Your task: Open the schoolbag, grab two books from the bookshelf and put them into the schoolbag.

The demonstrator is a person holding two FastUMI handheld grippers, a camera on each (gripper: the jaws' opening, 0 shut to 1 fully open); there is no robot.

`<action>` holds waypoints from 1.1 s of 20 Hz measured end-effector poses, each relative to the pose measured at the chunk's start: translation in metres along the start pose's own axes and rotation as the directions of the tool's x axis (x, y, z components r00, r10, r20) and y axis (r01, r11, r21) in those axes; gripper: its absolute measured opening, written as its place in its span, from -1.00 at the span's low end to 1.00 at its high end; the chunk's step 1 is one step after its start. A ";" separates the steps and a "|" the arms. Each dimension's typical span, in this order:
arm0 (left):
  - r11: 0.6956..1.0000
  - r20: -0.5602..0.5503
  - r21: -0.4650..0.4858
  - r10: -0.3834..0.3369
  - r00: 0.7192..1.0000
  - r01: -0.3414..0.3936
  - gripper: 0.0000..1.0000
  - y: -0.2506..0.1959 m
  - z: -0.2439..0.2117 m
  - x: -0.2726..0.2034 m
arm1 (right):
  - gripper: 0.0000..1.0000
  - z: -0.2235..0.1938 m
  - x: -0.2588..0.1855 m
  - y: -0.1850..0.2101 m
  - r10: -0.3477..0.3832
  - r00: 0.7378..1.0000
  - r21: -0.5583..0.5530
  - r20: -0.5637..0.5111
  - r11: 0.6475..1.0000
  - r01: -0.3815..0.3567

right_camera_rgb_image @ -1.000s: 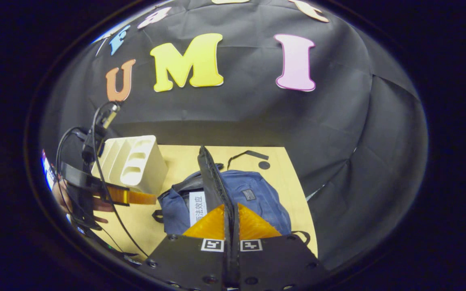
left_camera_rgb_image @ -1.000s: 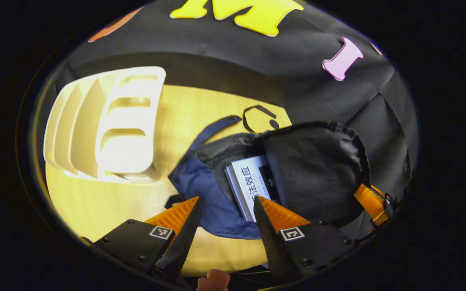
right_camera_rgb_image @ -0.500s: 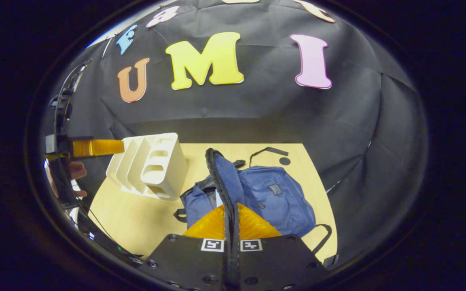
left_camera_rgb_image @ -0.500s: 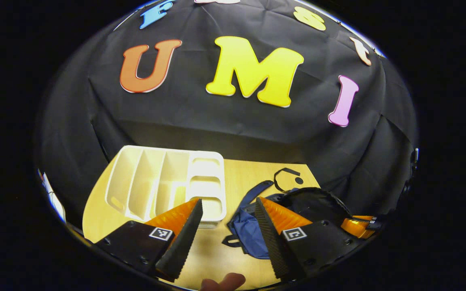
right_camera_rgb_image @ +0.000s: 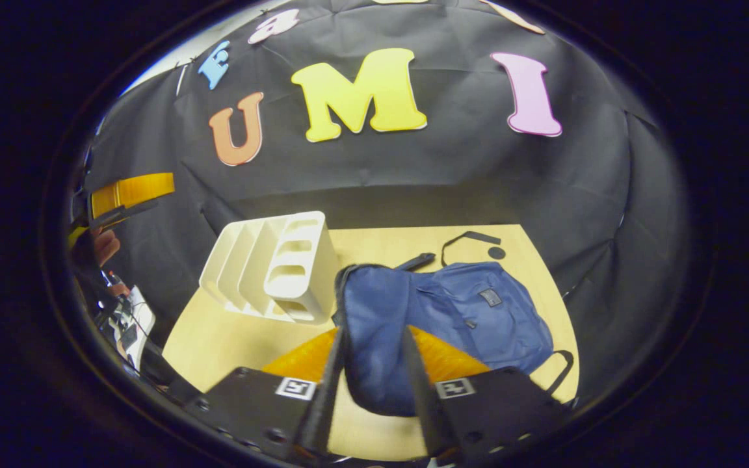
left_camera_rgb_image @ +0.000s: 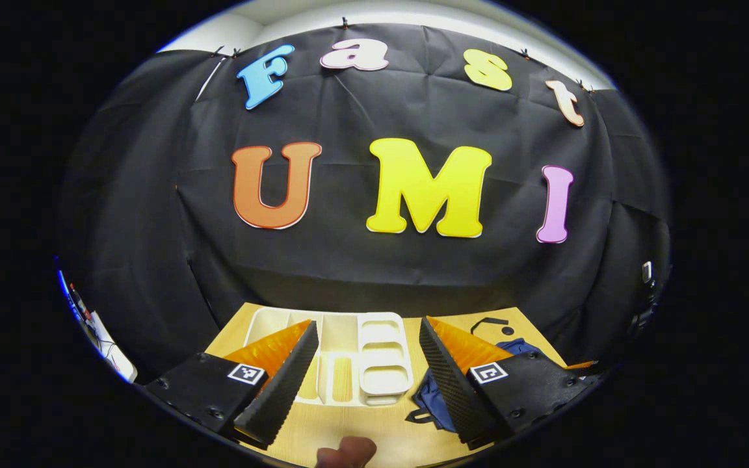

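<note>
The blue schoolbag (right_camera_rgb_image: 452, 318) lay flat on the wooden table (right_camera_rgb_image: 231, 338), just beside the white bookshelf (right_camera_rgb_image: 270, 270), whose slots looked empty (its far side was hard to see). The right gripper (right_camera_rgb_image: 369, 370) hung above the bag's near edge, fingers apart. The left gripper (left_camera_rgb_image: 368, 374) was raised, fingers spread wide, holding nothing.
</note>
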State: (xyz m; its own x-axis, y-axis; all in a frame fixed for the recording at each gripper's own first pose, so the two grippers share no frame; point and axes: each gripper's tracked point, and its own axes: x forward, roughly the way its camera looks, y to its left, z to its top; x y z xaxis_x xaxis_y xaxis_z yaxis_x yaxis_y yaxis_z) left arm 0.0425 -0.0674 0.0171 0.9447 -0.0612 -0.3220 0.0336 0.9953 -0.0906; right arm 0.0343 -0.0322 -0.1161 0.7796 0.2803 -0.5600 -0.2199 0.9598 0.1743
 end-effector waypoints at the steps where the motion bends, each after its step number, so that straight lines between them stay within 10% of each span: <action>1: 1.000 0.023 -0.001 0.009 1.000 -0.009 0.96 0.004 0.004 -0.001 | 0.29 0.004 -0.004 0.004 0.003 1.000 0.004 0.017 1.000 -0.003; 4: 1.000 0.098 0.027 0.004 0.995 -0.007 0.96 0.010 0.022 -0.007 | 0.93 0.031 -0.010 0.006 -0.025 0.993 -0.014 0.112 1.000 0.027; 8: 0.998 0.165 0.063 -0.007 0.986 -0.004 0.96 0.005 0.044 -0.011 | 0.93 0.097 -0.029 0.010 -0.080 0.945 -0.044 0.316 0.994 0.099; 16: 0.996 0.262 0.092 -0.021 0.965 -0.004 0.96 -0.011 0.083 -0.019 | 0.92 0.205 -0.109 0.036 -0.150 0.716 -0.031 0.682 0.972 0.233; 22: 0.996 0.304 0.084 -0.036 0.952 0.011 0.96 -0.031 0.081 -0.031 | 0.97 0.197 -0.119 0.035 -0.161 0.702 0.025 0.694 0.980 0.200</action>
State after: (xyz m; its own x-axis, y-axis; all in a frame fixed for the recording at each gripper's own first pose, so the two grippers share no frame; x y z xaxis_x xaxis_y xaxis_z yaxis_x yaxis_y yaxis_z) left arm 0.0388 -0.0899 0.1060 0.9973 -0.0709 -0.0172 0.0707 0.9974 -0.0147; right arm 0.0490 -0.0343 0.1166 0.9895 0.0334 0.1405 -0.0449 0.9958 0.0795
